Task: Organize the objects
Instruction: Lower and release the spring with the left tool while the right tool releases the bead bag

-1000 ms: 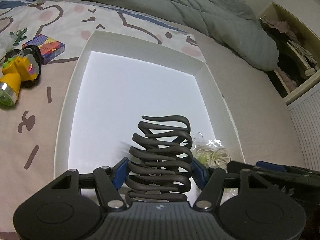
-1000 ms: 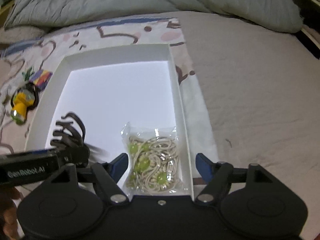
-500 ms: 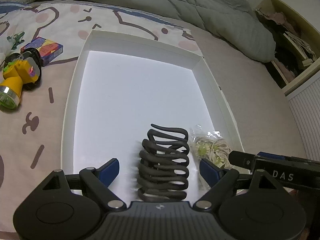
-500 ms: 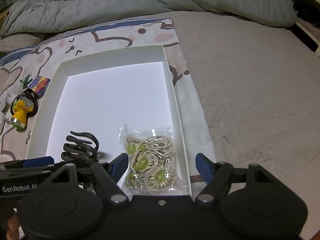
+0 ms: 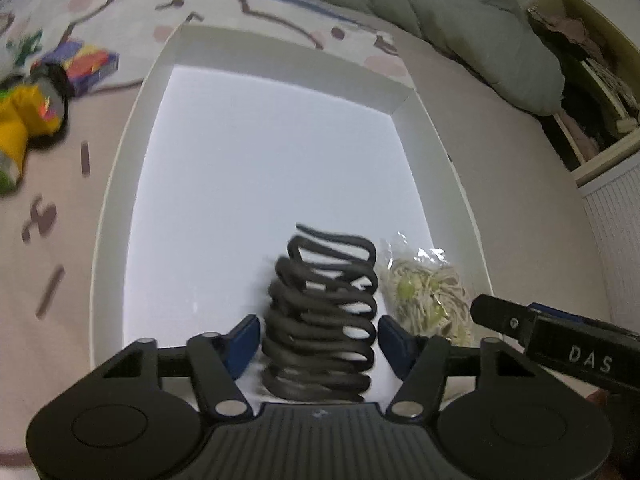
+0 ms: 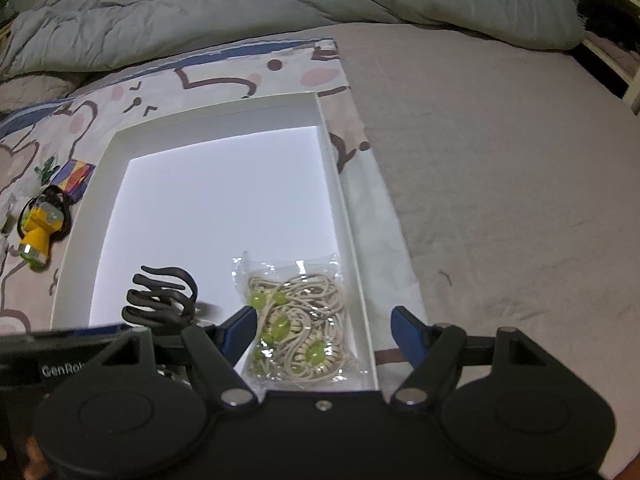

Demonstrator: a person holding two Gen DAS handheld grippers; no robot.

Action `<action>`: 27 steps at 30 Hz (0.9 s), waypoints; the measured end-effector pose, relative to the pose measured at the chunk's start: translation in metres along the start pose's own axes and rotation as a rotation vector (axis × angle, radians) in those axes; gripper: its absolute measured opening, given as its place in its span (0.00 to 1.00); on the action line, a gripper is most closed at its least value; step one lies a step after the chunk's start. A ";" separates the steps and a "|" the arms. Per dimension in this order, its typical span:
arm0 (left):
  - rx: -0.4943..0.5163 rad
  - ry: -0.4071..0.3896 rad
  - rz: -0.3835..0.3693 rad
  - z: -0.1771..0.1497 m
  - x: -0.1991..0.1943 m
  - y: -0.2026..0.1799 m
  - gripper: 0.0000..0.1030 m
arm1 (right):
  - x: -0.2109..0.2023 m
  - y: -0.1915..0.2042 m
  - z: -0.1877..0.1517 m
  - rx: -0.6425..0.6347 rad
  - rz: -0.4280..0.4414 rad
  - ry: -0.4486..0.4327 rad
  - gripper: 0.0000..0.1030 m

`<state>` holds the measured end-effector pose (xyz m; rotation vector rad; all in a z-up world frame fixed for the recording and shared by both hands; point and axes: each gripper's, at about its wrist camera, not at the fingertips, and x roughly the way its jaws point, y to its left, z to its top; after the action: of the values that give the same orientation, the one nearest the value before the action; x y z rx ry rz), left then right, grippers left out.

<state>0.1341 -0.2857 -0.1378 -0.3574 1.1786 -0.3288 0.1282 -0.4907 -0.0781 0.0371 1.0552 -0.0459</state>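
The black coiled holder [image 5: 322, 316] is standing upright inside the white box [image 5: 120, 184], near the box's front edge, between the blue pads of the left claw [image 5: 318, 340]. The jaws are being held apart; a gap is showing on each side of the coil, so nothing is being gripped. Motion blur on the coil is making any contact hard to judge.

Just beside the coil, toward the box's right wall, the clear bag of cord with green beads [image 6: 298, 320] is lying flat on the box floor. The right claw [image 6: 322, 330] is being held open above the bag's near end, with nothing between its pads.

Outside the box, off its left wall on the bed sheet [image 6: 500, 160], a yellow flashlight [image 6: 36, 236], a multicoloured small box [image 6: 74, 174] and a small green toy [image 6: 46, 166] are lying loose.

Step judged to be in hand: placement of the coil and bag into the box, at the release stage. The next move is judged to call for the left claw being backed away without tipping the coil, then being carried over the box's left wall toward the flashlight.
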 end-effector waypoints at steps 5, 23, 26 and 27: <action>-0.030 0.024 -0.002 -0.009 -0.003 0.001 0.59 | 0.000 -0.003 -0.002 0.009 -0.003 0.003 0.72; 0.009 0.010 -0.013 -0.015 -0.020 -0.009 0.55 | -0.004 -0.003 -0.003 0.001 0.005 0.006 0.72; 0.013 0.006 -0.015 -0.014 -0.023 -0.007 0.61 | -0.005 -0.003 -0.003 0.004 0.005 0.002 0.72; 0.015 0.004 -0.015 -0.014 -0.025 -0.007 0.64 | -0.006 -0.003 -0.004 0.006 0.007 0.000 0.72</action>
<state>0.1122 -0.2825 -0.1191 -0.3524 1.1776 -0.3518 0.1222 -0.4934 -0.0750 0.0458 1.0546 -0.0429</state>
